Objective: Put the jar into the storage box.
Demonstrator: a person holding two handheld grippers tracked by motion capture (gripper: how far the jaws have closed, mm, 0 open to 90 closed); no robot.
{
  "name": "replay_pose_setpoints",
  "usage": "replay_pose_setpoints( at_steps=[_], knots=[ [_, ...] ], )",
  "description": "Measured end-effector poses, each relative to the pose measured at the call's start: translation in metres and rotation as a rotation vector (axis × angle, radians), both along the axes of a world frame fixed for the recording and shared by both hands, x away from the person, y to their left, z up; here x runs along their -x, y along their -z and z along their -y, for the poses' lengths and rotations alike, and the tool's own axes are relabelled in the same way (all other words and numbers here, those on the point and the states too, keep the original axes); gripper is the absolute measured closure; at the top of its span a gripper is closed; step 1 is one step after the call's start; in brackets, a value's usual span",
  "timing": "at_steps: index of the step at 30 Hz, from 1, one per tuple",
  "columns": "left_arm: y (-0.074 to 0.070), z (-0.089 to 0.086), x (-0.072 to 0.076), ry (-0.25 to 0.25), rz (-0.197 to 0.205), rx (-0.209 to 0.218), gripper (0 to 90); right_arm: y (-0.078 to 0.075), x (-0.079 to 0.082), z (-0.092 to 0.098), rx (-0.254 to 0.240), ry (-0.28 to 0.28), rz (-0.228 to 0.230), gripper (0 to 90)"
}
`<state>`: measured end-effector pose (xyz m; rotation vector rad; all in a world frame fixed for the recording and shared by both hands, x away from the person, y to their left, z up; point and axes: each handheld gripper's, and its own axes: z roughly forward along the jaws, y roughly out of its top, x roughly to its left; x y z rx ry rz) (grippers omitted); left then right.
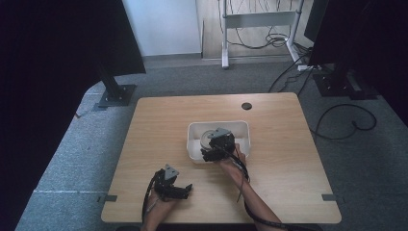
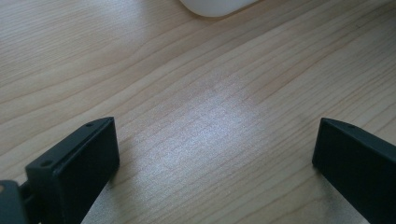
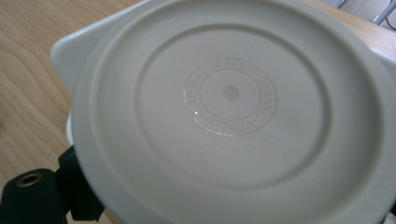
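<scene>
- Right gripper (image 1: 211,153), frame centre, over white tub (image 1: 242,126); looks clamped on round lid (image 3: 233,116).
- Left gripper (image 1: 182,188), lower left, spread wide, empty.
- Next, judged: seat or lift lid squarely.

Left gripper (image 2: 215,163) gapes over bare wooden table (image 2: 187,84) (white tub (image 2: 215,6) beyond)
</scene>
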<state>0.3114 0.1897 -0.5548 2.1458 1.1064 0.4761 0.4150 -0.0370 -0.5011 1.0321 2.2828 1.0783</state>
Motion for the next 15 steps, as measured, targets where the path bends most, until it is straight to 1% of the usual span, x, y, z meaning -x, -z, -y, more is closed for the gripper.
replay_pose_setpoints(
  at_steps=[9, 15],
  knots=[
    [0.0, 0.0, 0.0, 0.0, 0.0, 0.0, 0.2, 0.011, -0.007, -0.007, 0.004, 0.018, -0.02, 9.7],
    [0.0, 0.0, 0.0, 0.0, 0.0, 0.0, 0.2, 0.018, -0.008, -0.011, 0.02, 0.027, -0.031, 9.7]
  ],
)
